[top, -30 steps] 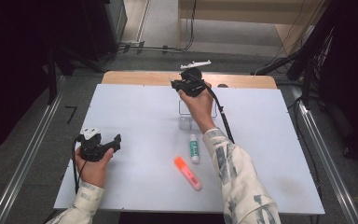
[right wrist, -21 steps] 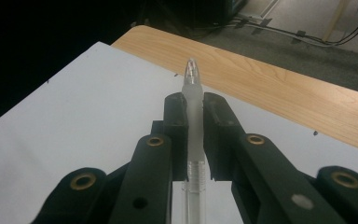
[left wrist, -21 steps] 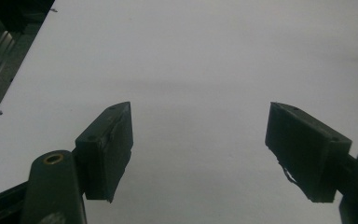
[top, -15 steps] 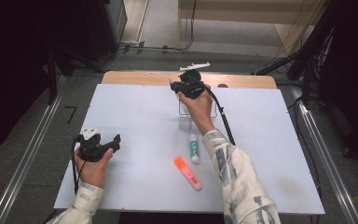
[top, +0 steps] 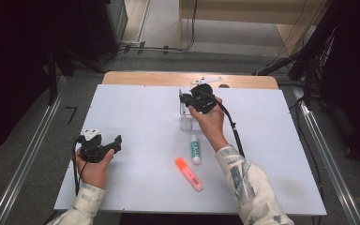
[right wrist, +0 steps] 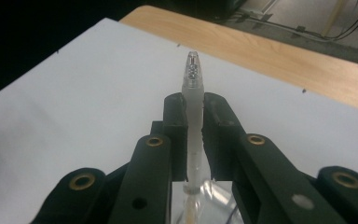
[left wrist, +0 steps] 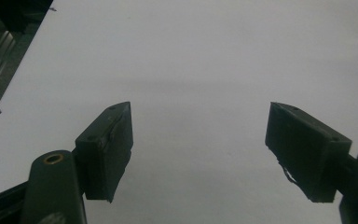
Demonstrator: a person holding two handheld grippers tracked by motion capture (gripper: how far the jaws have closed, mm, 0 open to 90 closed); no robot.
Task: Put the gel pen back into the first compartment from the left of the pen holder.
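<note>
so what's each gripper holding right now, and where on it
The right gripper clamps a clear pen at mid-barrel, tip beyond its jaws. The left gripper is open, empty.

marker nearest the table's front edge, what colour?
Orange marker with a paler pink end; the high view shows it best.

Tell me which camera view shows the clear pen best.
The right gripper view: the clear pen stands close and upright, clamped between the right gripper jaws. In the high view the hand hides it; the left gripper view faces bare table.

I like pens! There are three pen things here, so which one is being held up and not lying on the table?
The clear translucent pen, clamped upright in the right gripper. The orange highlighter and the white marker with green label both lie flat on the white table.
</note>
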